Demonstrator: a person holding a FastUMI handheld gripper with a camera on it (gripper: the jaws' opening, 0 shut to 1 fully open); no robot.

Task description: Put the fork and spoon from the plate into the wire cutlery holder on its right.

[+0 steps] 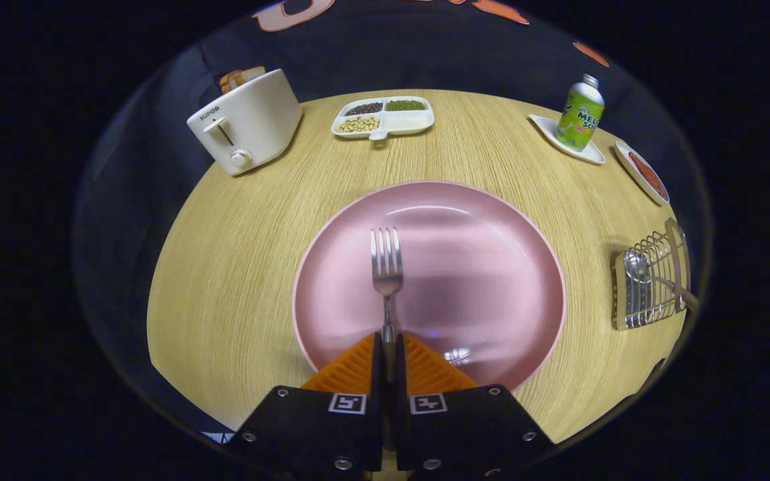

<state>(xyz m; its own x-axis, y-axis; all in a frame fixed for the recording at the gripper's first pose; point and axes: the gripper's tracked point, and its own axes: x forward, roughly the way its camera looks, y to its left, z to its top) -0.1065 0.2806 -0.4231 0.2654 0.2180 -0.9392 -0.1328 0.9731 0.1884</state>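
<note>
Gripping the fork (386, 267) by its handle over the plate (492, 220), gripper (388, 351) fingers closed; next, carry rightward to the wire cutlery holder (649, 280), spoon (639, 267) already inside.

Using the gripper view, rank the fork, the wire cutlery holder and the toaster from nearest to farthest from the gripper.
1. Fork: handle clamped between the fingers of the gripper, above the pink plate.
2. Wire cutlery holder: right of the plate, spoon already inside.
3. Toaster: far left, beyond the plate.
</note>
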